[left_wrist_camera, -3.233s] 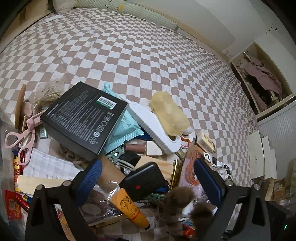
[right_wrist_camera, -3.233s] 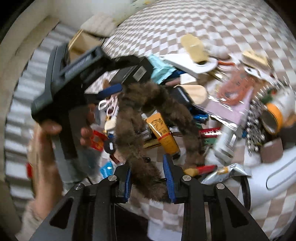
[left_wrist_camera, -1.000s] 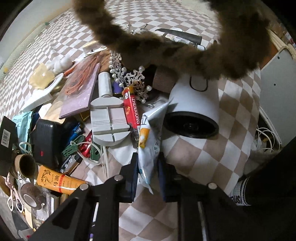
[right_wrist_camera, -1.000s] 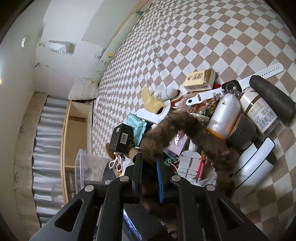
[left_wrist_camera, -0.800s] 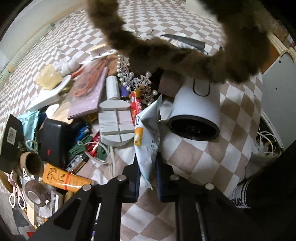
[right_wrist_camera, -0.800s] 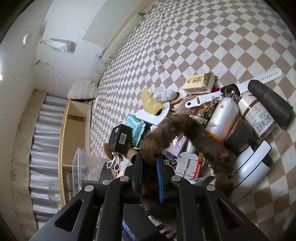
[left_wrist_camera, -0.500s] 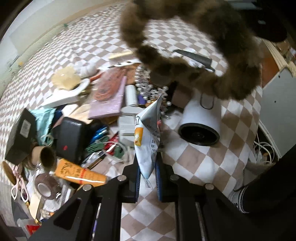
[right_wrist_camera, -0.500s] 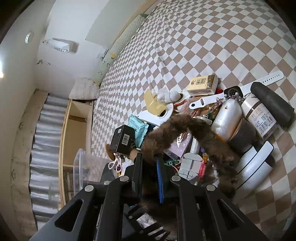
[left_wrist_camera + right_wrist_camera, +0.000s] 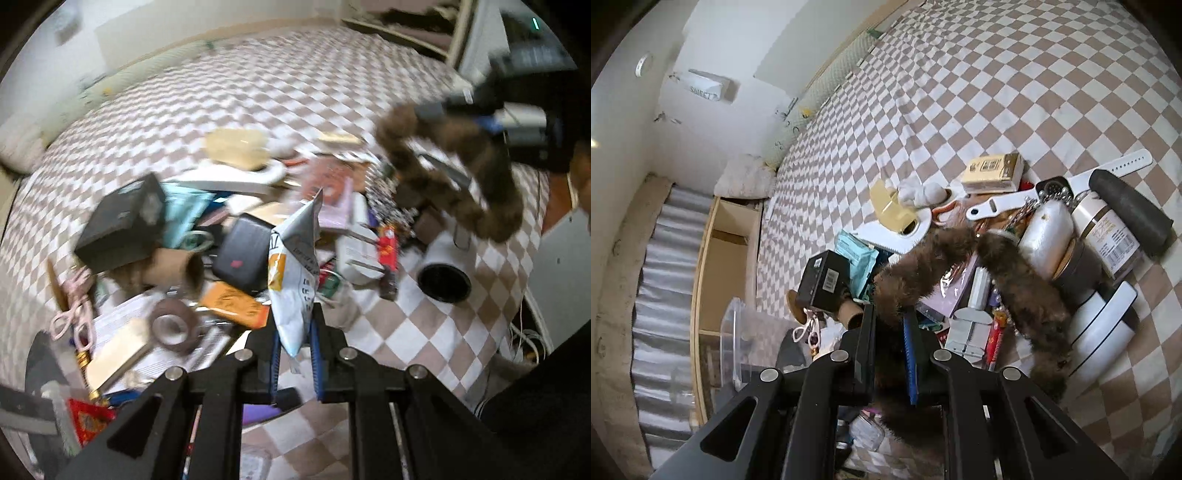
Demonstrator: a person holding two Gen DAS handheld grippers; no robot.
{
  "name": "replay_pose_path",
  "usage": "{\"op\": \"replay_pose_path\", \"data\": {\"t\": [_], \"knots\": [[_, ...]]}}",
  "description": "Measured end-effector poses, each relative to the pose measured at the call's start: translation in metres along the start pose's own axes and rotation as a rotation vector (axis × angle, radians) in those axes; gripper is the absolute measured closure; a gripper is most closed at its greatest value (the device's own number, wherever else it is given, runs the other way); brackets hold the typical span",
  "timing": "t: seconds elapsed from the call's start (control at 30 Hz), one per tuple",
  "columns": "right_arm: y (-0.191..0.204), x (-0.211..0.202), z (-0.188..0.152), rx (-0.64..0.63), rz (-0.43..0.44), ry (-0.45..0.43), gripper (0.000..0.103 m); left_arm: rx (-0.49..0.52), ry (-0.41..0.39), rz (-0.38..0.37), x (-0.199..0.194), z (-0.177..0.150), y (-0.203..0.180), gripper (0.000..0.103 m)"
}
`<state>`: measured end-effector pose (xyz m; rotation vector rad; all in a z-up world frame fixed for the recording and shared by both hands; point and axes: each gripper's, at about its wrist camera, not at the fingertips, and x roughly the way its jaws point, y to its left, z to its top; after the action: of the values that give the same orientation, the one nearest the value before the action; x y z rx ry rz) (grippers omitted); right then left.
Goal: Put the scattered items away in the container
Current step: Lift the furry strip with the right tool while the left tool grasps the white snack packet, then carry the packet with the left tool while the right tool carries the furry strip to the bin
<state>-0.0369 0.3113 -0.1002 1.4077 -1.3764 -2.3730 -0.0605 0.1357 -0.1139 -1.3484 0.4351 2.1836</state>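
Your left gripper (image 9: 294, 345) is pinching a white snack packet (image 9: 295, 273), lifted above the clutter near the checkered bedspread's (image 9: 960, 92) edge. Your right gripper (image 9: 891, 332) is clamping a brown furry headband (image 9: 1023, 291), dangling over the pile. Clear container (image 9: 738, 339) is sitting off the bed's corner.

A checkered bedspread (image 9: 960, 96) is covering the bed, a pillow (image 9: 746, 181) is lying at its far corner, and an open wooden shelf (image 9: 727, 258) is standing beside its edge.
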Motion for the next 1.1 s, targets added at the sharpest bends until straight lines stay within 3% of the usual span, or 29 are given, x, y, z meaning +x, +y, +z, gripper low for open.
{"op": "replay_pose_path", "data": {"t": [0.6,0.9,1.1], "knots": [[0.042,0.005,-0.018,-0.062,0.048,-0.010,0.089,-0.310,-0.332,0.065,-0.124,-0.016,0.107,0.089],[0.055,-0.012,-0.011,-0.075,0.092,-0.080,0.089,-0.433,-0.475,0.129,-0.177,-0.038,0.146,0.089],[0.072,-0.025,-0.007,-0.120,0.096,-0.157,0.089,-0.499,-0.525,0.168,-0.198,-0.053,0.169,0.089]]}}
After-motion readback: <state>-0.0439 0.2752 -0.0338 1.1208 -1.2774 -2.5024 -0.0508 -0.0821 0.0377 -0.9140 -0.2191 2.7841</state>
